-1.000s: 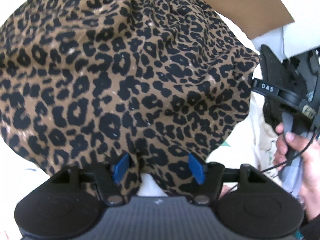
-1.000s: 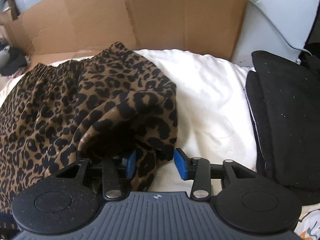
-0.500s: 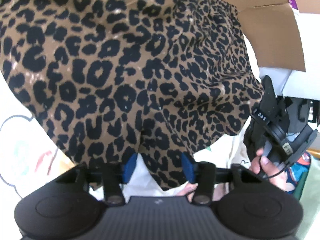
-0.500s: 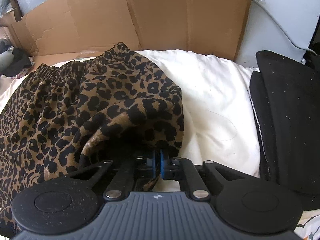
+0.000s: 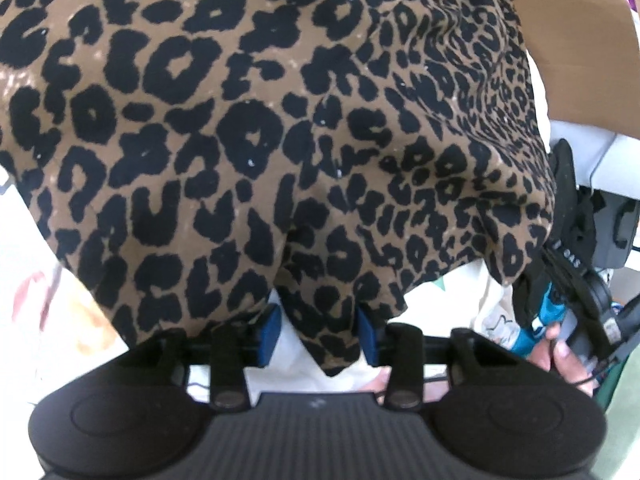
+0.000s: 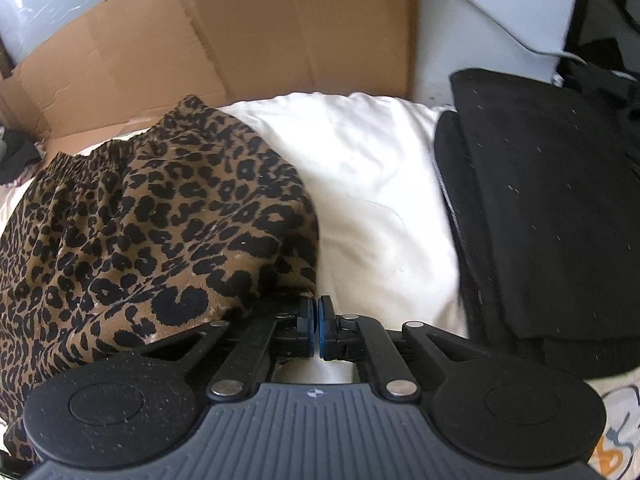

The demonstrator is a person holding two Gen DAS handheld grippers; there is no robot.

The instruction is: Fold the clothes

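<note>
A leopard-print garment [image 5: 280, 140] fills the left wrist view and lies on white bedding. My left gripper [image 5: 318, 330] is open, its blue pads either side of the garment's hem corner, which hangs between them. In the right wrist view the same garment [image 6: 152, 232] lies at the left with its elastic waistband at the far side. My right gripper [image 6: 317, 328] is shut, its pads together at the garment's near right edge; whether cloth is pinched between them I cannot tell. The right gripper also shows in the left wrist view [image 5: 568, 292], held by a hand.
A flattened cardboard sheet [image 6: 240, 40] stands behind the bedding. A folded black garment [image 6: 540, 208] lies at the right. White bedding [image 6: 380, 184] lies between the two garments. Printed fabric [image 6: 616, 432] shows at the near right corner.
My right gripper has closed from open to shut at the garment's edge. My left gripper has moved in over the garment, its jaws narrowing somewhat around the hem corner.
</note>
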